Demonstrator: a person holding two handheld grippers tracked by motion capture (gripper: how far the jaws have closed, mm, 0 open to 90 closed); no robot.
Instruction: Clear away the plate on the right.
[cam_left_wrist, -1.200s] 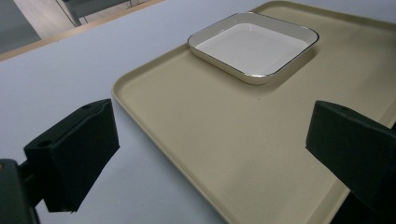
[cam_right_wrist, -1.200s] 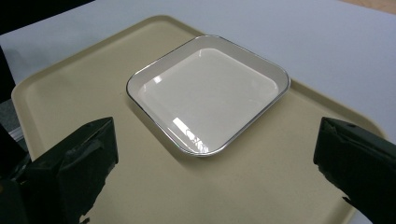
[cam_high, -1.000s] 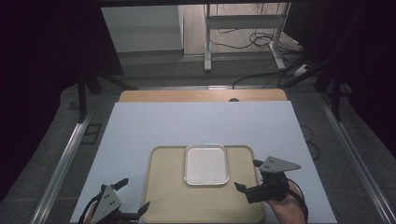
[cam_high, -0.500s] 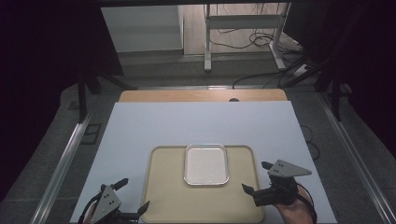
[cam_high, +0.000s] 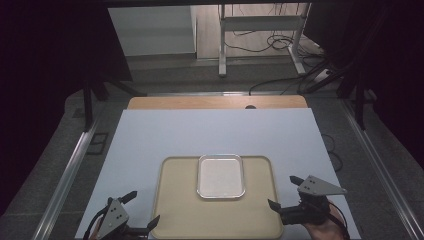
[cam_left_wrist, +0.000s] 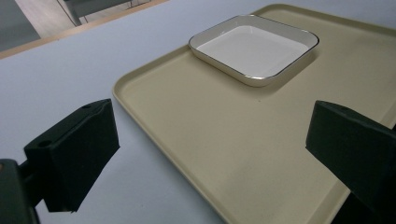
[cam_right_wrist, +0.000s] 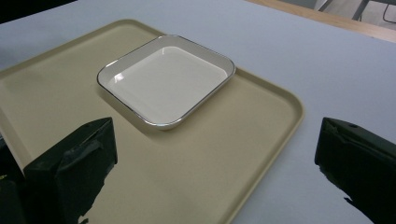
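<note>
A beige tray (cam_high: 175, 220) (cam_left_wrist: 196, 135) (cam_right_wrist: 46, 93) lies on the white table near its front edge. A square white dish (cam_high: 221, 176) (cam_left_wrist: 254, 46) (cam_right_wrist: 163, 79) with a thin dark rim sits in the tray's far half and holds nothing. My left gripper (cam_high: 140, 210) (cam_left_wrist: 210, 154) stands open at the tray's front left corner, jaws wide apart. At the tray's right edge my right gripper (cam_high: 284, 192) (cam_right_wrist: 215, 168) is open too, held by a hand (cam_high: 322, 232). Nothing lies between either pair of jaws.
The white table top (cam_high: 215, 130) stretches beyond the tray, with a wooden strip (cam_high: 215, 102) along its far edge. Behind it are a metal stand (cam_high: 260, 40) and cables (cam_high: 280, 82) on the floor. Metal rails (cam_high: 70, 170) run along both sides.
My right gripper has moved right and toward the front, off the tray's right rim and onto the table beside it. The left gripper has stayed in place.
</note>
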